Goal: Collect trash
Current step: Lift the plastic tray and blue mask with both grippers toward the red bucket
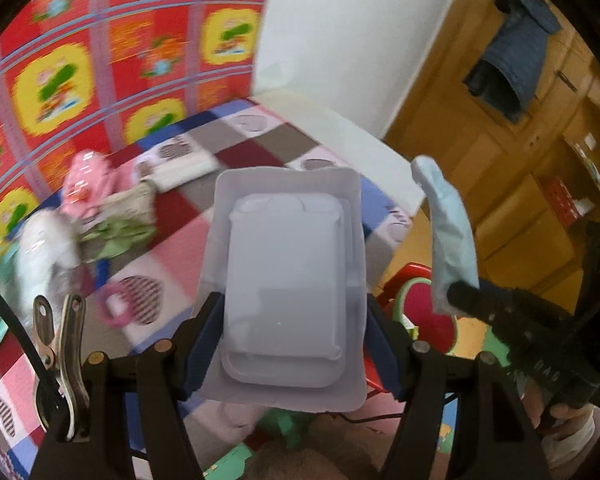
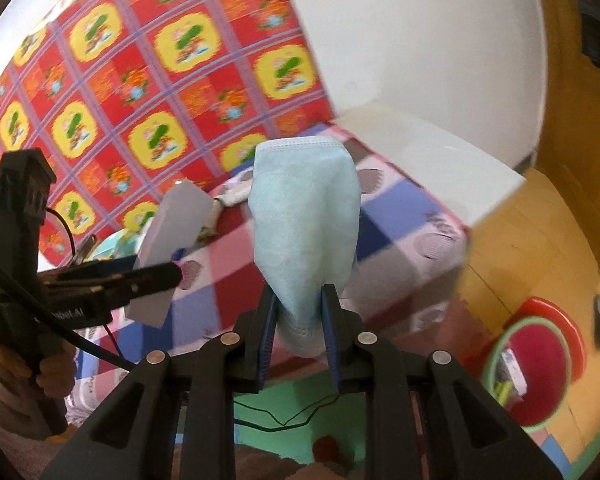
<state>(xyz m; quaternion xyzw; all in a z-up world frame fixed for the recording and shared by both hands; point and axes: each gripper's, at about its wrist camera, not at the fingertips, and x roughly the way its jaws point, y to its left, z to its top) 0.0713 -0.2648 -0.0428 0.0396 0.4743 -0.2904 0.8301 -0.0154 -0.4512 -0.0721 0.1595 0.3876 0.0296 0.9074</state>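
My left gripper is shut on a white plastic tray, held up above the edge of the checkered bed. The same tray shows edge-on at the left of the right wrist view, pinched by the left gripper. My right gripper is shut on a light blue face mask, which stands upright between its fingers. In the left wrist view the mask hangs from the right gripper at the right. A red bin with a green rim sits on the floor at lower right.
On the bed lie a pink packet, green wrappers, a clear plastic bag and a pink ring. A patterned red quilt hangs behind. A white cabinet and wooden furniture stand at the right.
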